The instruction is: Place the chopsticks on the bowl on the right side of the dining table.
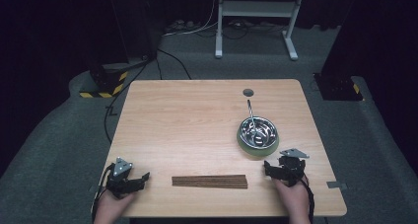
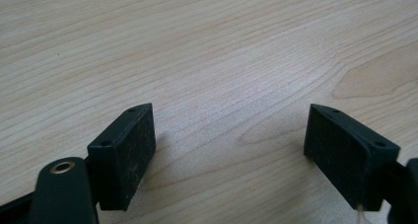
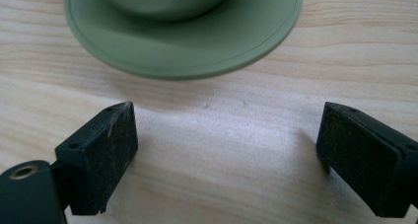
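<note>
A steel bowl (image 1: 258,130) with a green base (image 3: 187,41) sits right of the table's middle, a metal spoon (image 1: 251,113) leaning in it. A bundle of dark wooden chopsticks (image 1: 210,181) lies flat near the front edge. My left gripper (image 1: 140,177) rests at the front left, held in a hand, open over bare wood (image 2: 229,145). My right gripper (image 1: 276,166) rests at the front right, just short of the bowl's base, open with nothing between its pads (image 3: 106,155).
The wooden table (image 1: 187,120) has a round cable hole (image 1: 248,92) near its far edge. Beyond it stand a white desk frame (image 1: 256,17) and floor cables. Hazard-striped bases (image 1: 106,83) sit at the far left.
</note>
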The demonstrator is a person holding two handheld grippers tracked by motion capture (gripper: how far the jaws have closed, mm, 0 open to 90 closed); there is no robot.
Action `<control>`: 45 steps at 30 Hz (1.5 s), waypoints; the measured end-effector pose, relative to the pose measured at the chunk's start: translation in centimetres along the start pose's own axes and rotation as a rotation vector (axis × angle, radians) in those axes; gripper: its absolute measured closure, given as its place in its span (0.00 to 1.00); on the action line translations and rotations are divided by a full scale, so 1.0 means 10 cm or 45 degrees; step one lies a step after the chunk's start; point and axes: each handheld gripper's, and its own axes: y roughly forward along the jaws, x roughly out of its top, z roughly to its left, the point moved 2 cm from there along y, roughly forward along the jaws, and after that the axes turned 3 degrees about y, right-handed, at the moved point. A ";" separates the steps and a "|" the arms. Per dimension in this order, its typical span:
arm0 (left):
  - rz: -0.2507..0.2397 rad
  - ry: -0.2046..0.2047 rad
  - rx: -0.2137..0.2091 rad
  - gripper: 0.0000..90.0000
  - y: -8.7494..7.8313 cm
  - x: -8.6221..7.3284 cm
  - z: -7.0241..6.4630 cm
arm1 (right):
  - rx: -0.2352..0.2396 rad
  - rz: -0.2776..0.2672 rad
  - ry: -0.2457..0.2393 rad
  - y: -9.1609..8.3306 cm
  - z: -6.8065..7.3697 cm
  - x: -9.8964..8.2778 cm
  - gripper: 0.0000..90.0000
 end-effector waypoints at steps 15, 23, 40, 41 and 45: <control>0.007 -0.003 0.006 0.20 -0.01 -0.01 0.00 | 0.087 0.018 -0.085 -0.06 0.04 -0.05 0.12; 0.015 -0.047 0.036 0.16 0.00 -0.01 0.01 | 0.098 -0.010 -0.087 -0.08 0.04 -0.07 0.16; 0.020 -0.063 0.061 0.15 0.00 -0.01 0.00 | 0.113 -0.237 -0.271 -0.30 0.36 0.04 0.39; 0.019 -0.063 0.061 0.15 0.00 -0.01 0.00 | 0.123 -0.232 -0.295 -0.30 0.40 0.04 0.39; 0.018 -0.048 0.046 0.16 0.01 0.00 0.01 | 0.207 -0.161 -0.298 -0.25 0.54 0.03 0.38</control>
